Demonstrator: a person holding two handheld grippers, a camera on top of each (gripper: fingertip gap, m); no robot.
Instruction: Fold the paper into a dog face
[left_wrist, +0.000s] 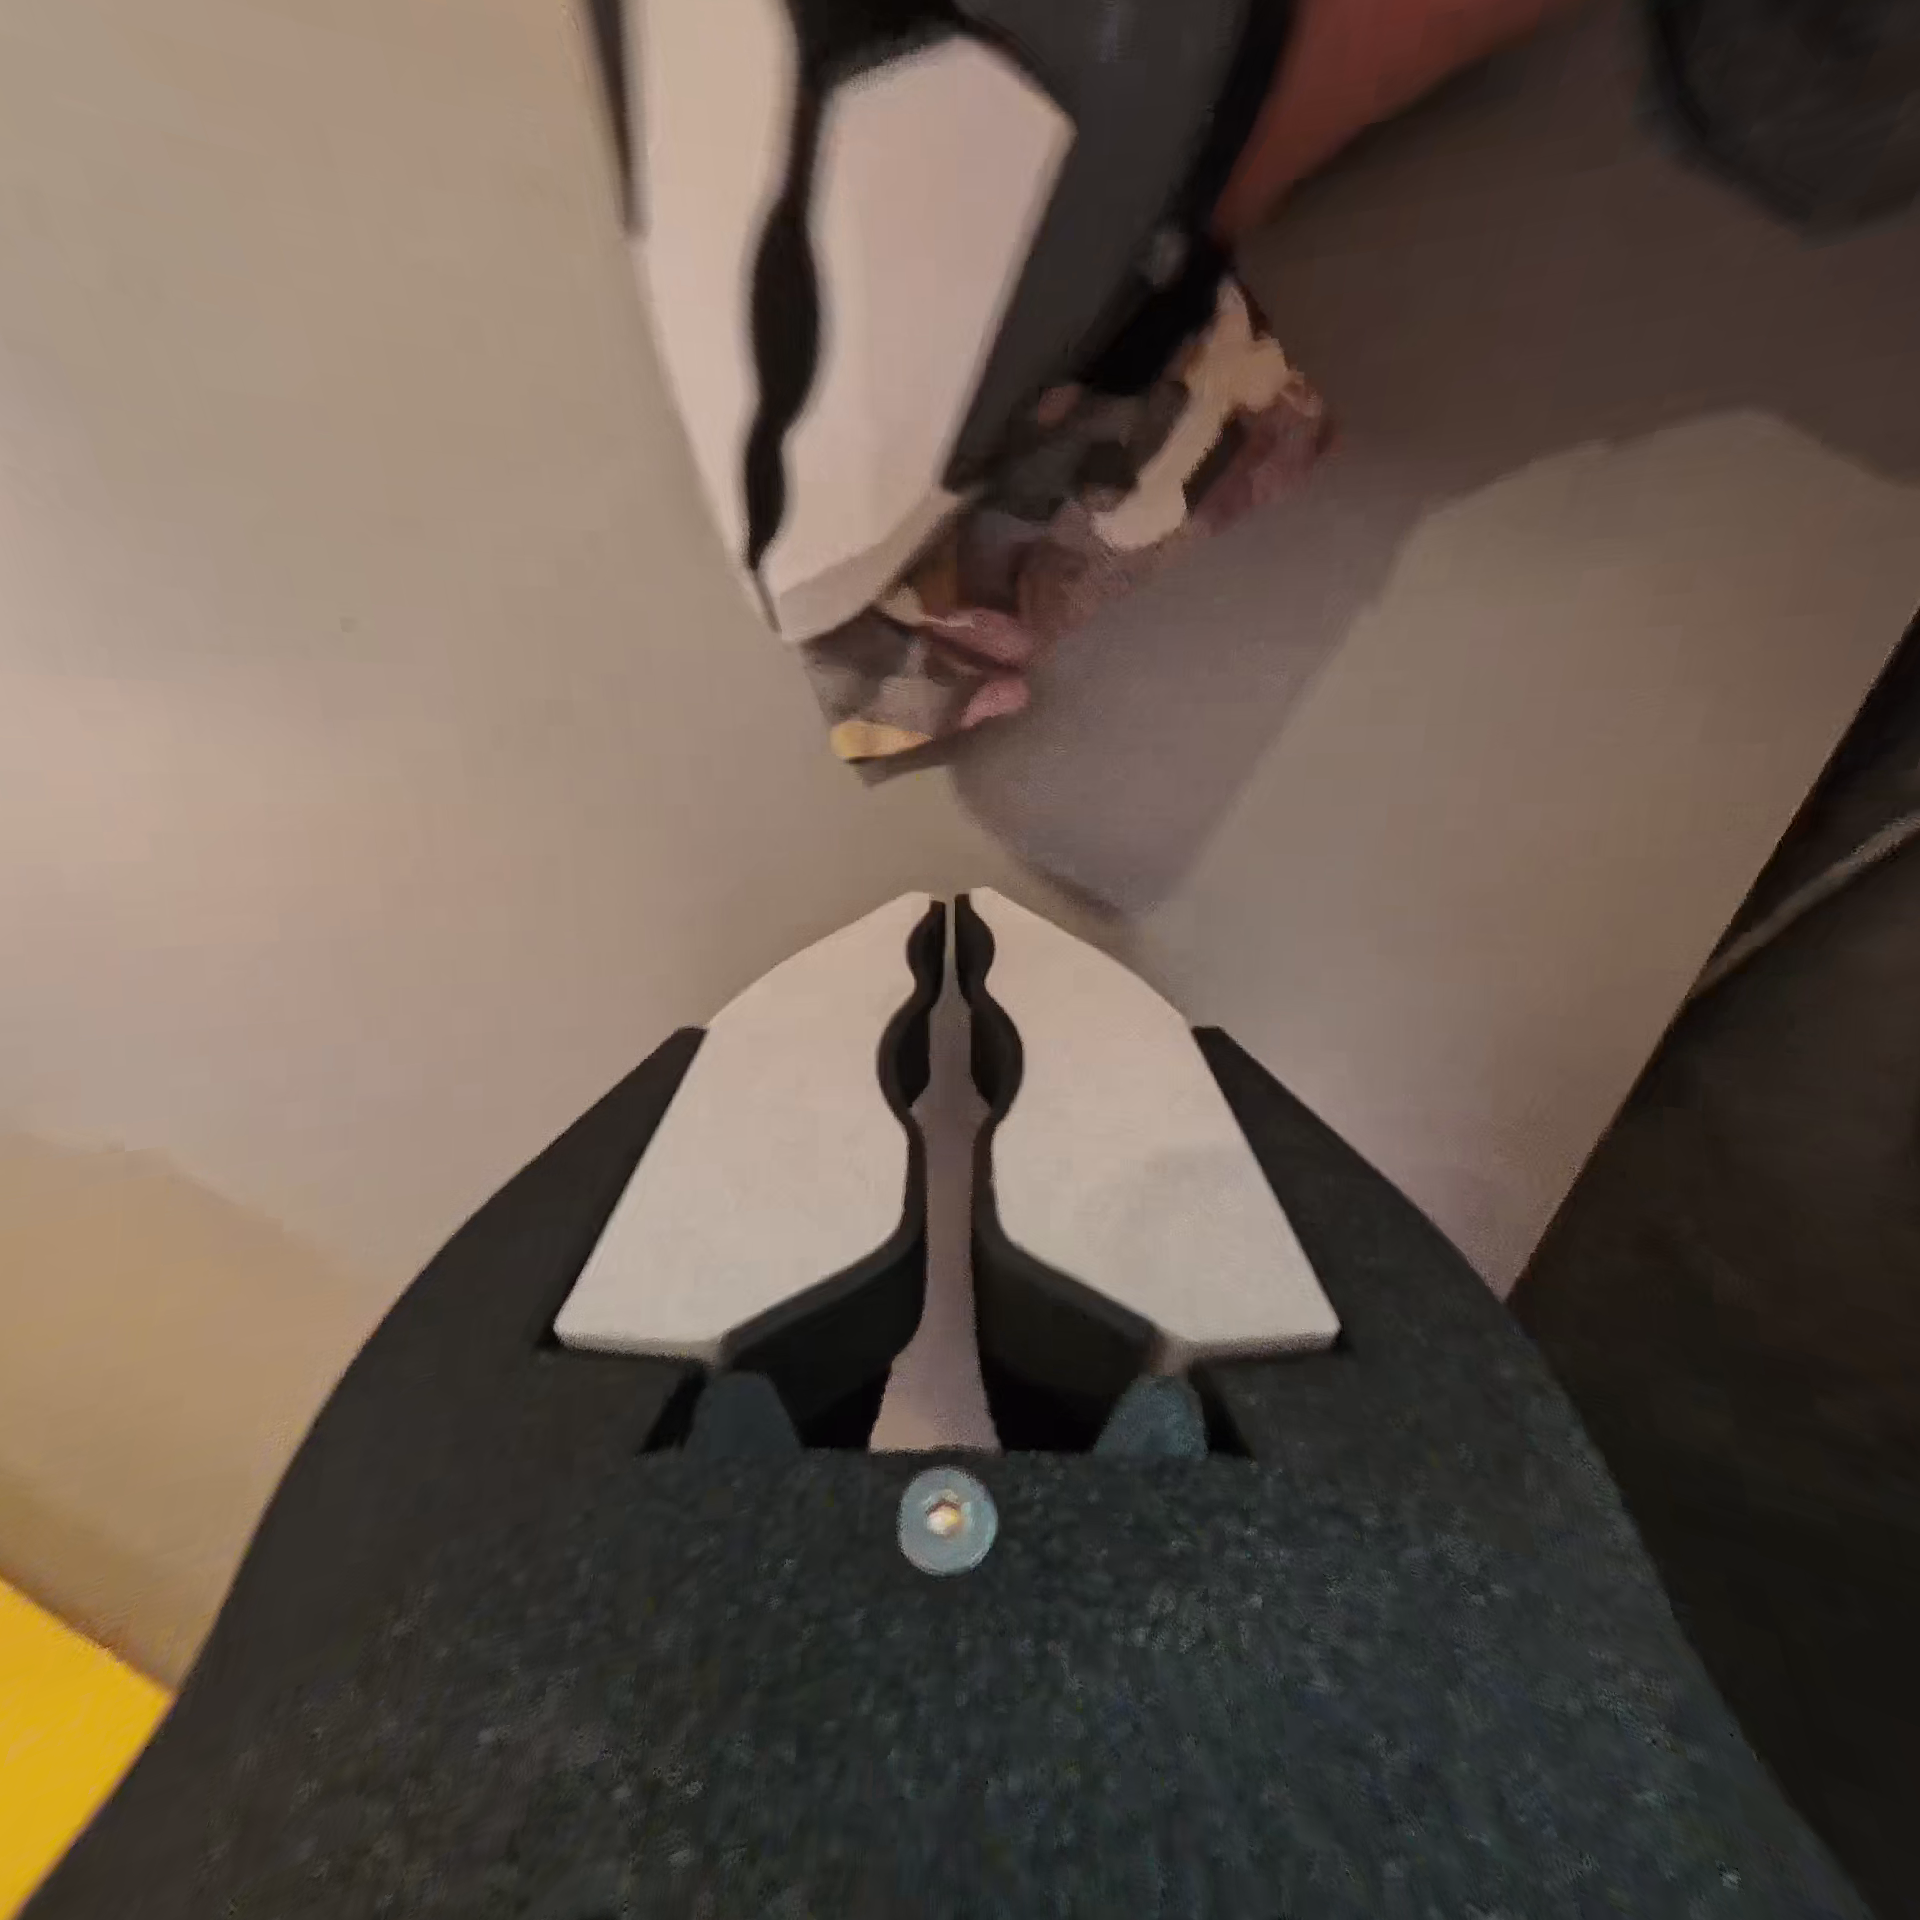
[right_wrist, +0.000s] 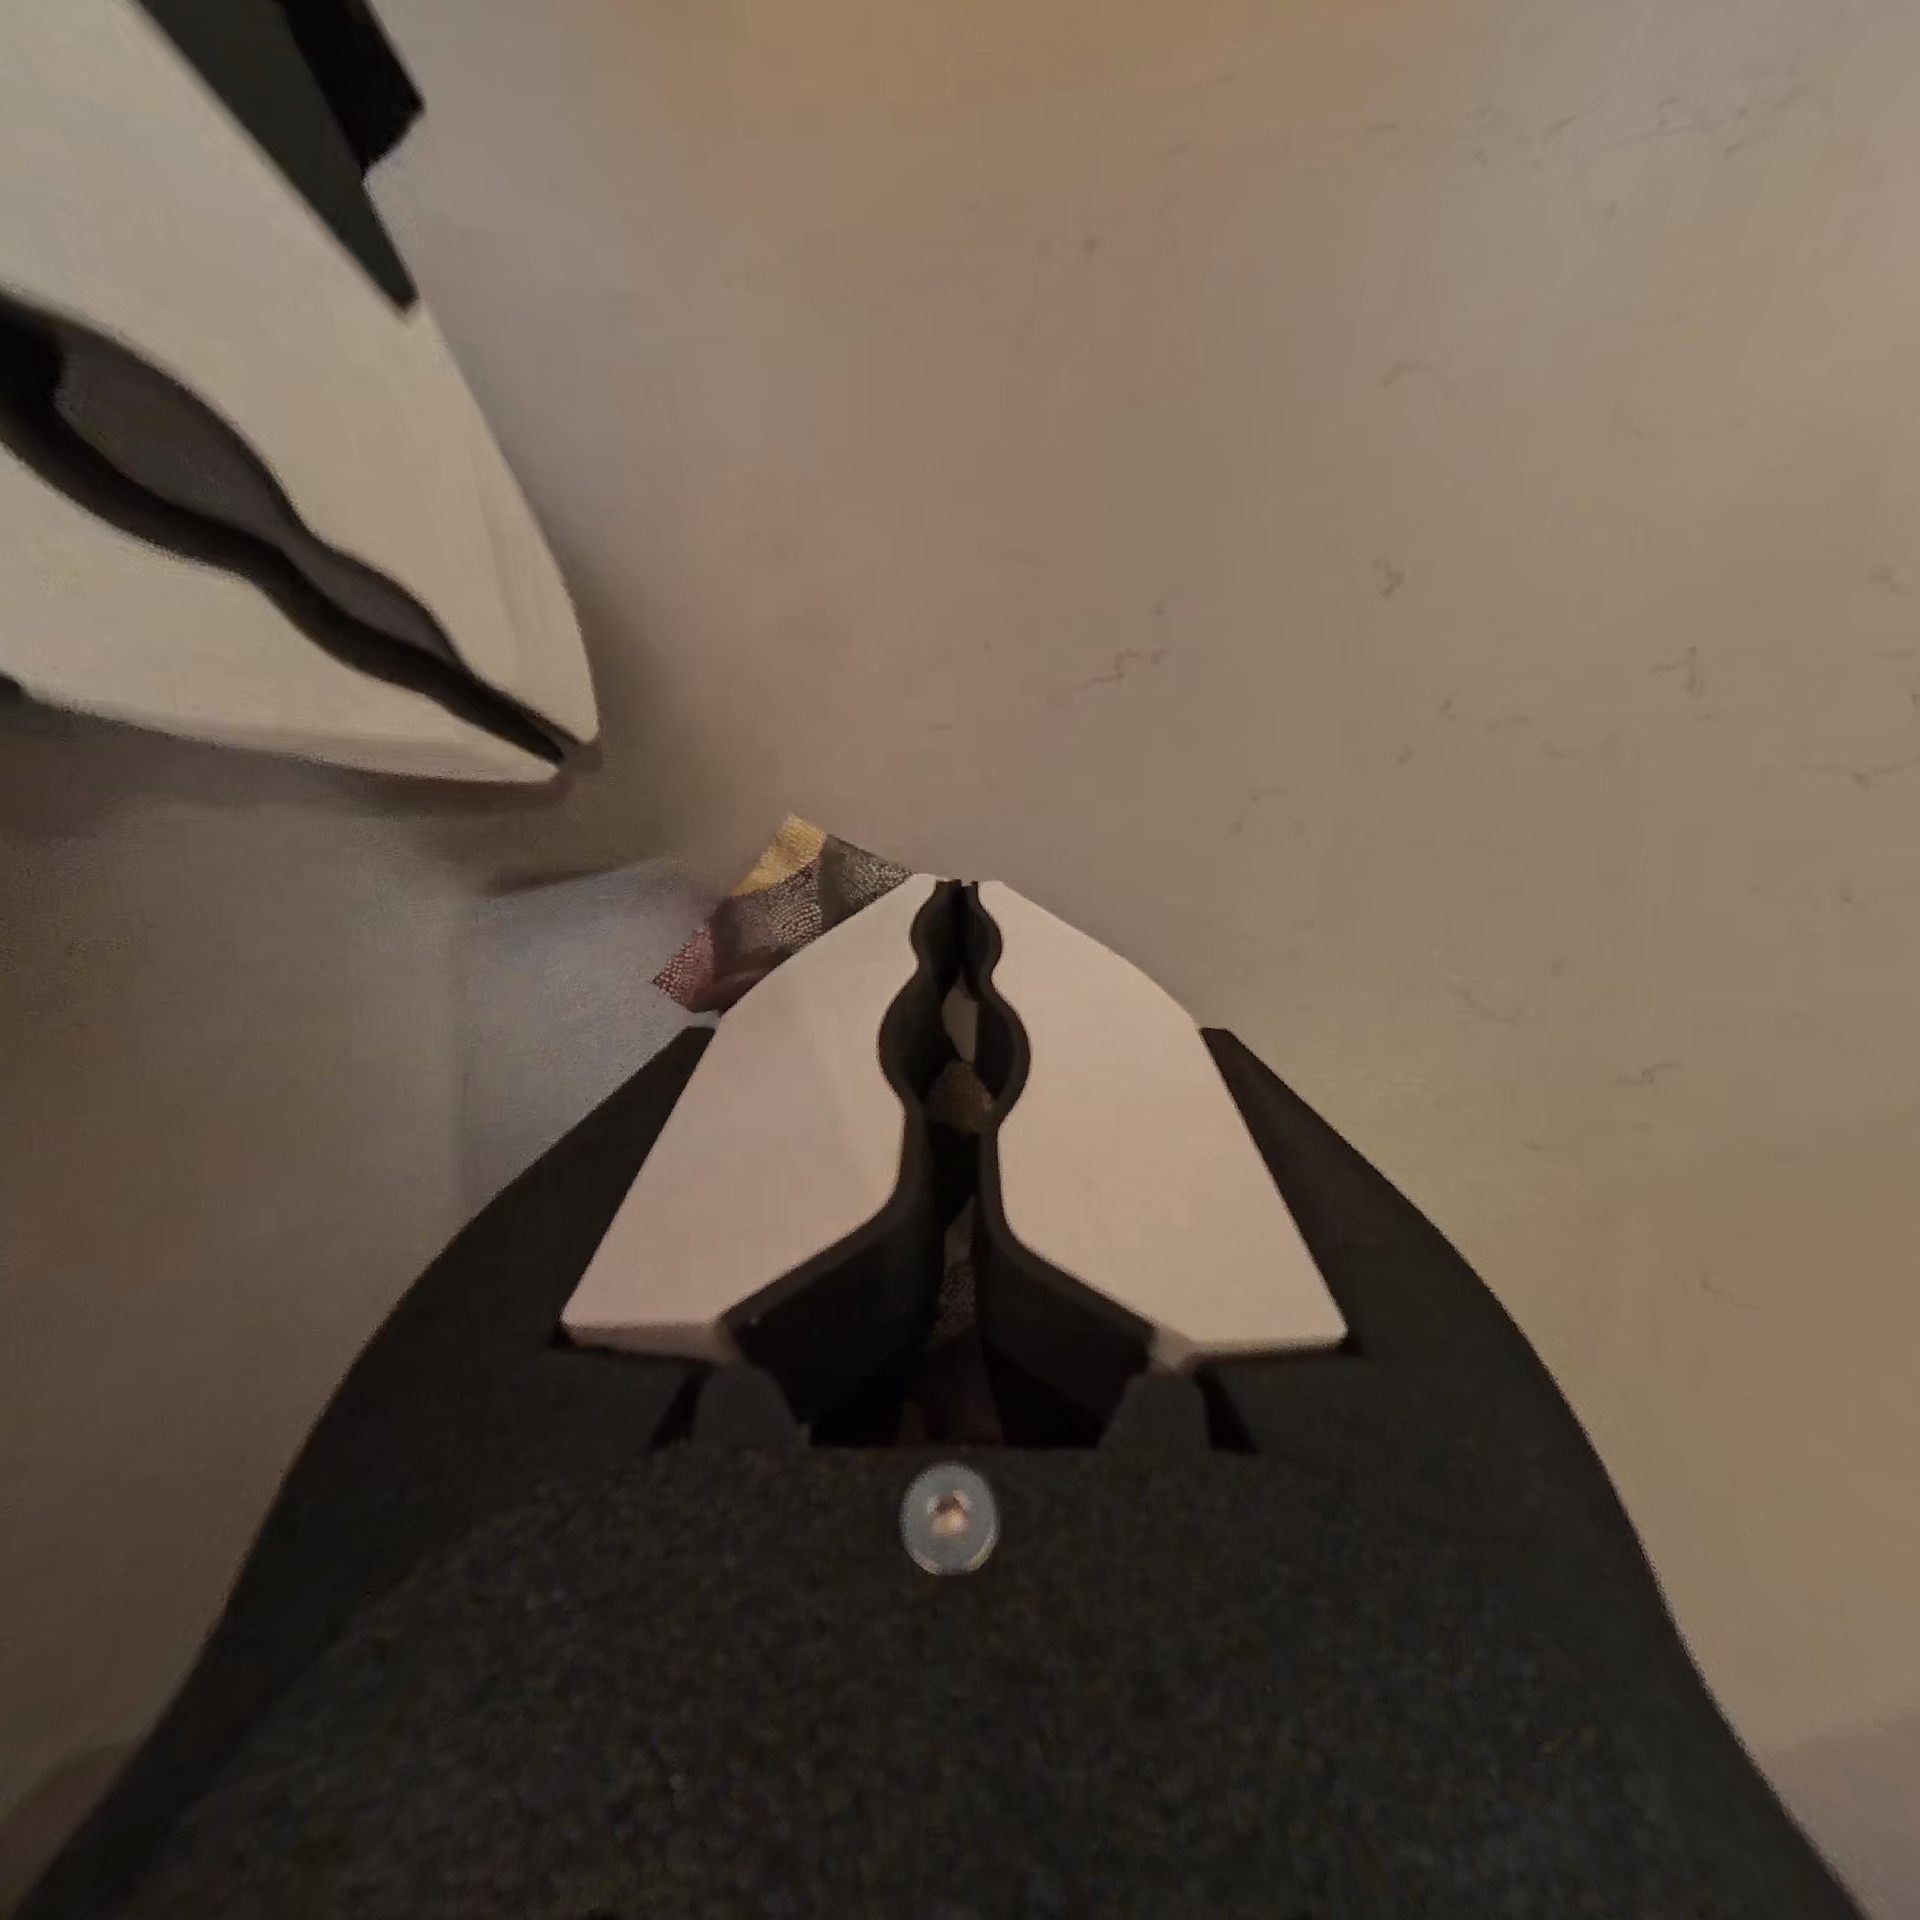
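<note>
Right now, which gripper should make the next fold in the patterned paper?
Probably the left gripper: it is shut on nothing and sits close to the crumpled, patterned paper. The right gripper is busy pinching that paper.

The black-and-white left gripper (left_wrist: 953, 904) has its tips pressed together, empty; the matching right gripper (right_wrist: 964, 885) ahead is likewise clamped.

Two grippers — left gripper (left_wrist: 953, 902), right gripper (right_wrist: 966, 885) — one patterned paper (left_wrist: 914, 696).
</note>
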